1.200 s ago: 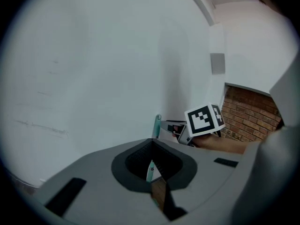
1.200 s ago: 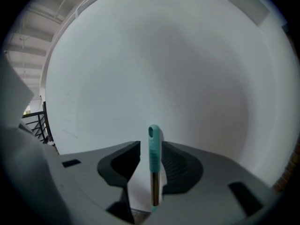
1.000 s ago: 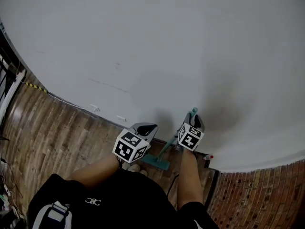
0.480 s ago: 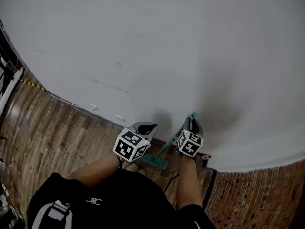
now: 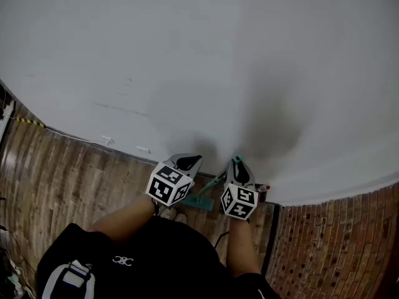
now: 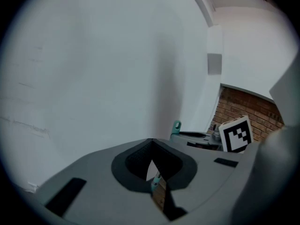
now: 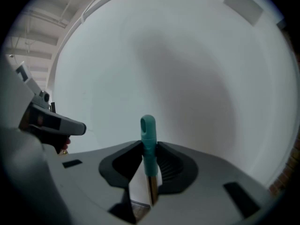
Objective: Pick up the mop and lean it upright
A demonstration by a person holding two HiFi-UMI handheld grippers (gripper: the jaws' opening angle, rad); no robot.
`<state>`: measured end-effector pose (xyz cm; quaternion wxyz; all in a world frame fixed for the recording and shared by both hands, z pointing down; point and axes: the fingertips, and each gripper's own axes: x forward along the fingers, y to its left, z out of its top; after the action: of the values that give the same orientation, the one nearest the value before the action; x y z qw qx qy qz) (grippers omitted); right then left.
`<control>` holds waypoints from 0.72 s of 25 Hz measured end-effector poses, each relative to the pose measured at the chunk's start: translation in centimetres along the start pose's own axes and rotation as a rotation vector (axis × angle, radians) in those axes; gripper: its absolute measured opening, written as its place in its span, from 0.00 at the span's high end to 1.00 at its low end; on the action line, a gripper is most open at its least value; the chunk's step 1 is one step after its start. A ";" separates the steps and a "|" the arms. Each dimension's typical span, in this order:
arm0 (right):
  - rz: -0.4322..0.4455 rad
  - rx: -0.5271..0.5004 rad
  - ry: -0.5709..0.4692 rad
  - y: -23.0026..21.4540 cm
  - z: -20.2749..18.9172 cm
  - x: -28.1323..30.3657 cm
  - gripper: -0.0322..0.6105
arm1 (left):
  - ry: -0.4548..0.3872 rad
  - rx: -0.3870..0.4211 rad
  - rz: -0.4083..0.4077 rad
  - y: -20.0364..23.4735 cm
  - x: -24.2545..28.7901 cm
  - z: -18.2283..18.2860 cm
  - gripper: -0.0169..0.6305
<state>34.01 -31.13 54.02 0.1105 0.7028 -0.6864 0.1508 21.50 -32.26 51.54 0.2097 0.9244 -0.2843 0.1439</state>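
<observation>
- Between the pads of the right claw (image 5: pixel 237 166) stands the mop (image 7: pixel 149 142). The claw is clamped on the teal grip just under its rounded, eyeleted tip. Its jaws have just been closing onto the grip, and a metal shaft runs down from it.
- At the edge of the floor (image 5: pixel 75 167), at the foot of the white wall (image 5: pixel 199 55), the teal mop head (image 5: pixel 202 202) rests on the planks. The shaft slants up from it toward the wall, steep but not plumb. Whether the tip touches the wall I cannot tell.
- Just beside the mop, on the person's left, the left claw (image 6: pixel 150 143) has its jaw tips together on nothing. Through the slit below them a bit of the shaft and of the floor shows.
- Both claws point at the wall, near each other but apart, carried on bare forearms over a black top (image 5: pixel 143 254).
- Brown wooden planks make up the floor and run up to the wall's base. A black-and-yellow striped strip (image 5: pixel 22 122) lies along that edge at the far left.
- Plain and matt, the white wall bears faint scuffs and soft shadows of the claws. A small grey square panel (image 6: pixel 214 63) sits high on it.
- Right of the mop, the white wall ends at a corner with a red brick wall (image 5: pixel 336 242).
- Overhead, the right gripper view catches a pale ceiling (image 7: pixel 42 27) with beams.
</observation>
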 end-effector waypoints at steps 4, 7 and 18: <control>-0.002 0.008 -0.009 0.0 -0.7 -3.0 0.79 | 0.008 0.008 -0.027 -1.0 1.2 0.0 0.98; -0.020 0.015 -0.021 -0.1 -1.2 -4.8 0.79 | 0.016 0.014 -0.044 -1.5 1.6 -0.2 0.98; -0.040 0.030 -0.025 -0.7 -1.8 -6.0 0.79 | 0.040 0.038 -0.076 -2.9 2.5 -0.9 0.98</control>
<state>34.54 -24.89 53.57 0.0944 0.7197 -0.6712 0.1500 25.02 -30.84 52.37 0.2030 0.9353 -0.2417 0.1596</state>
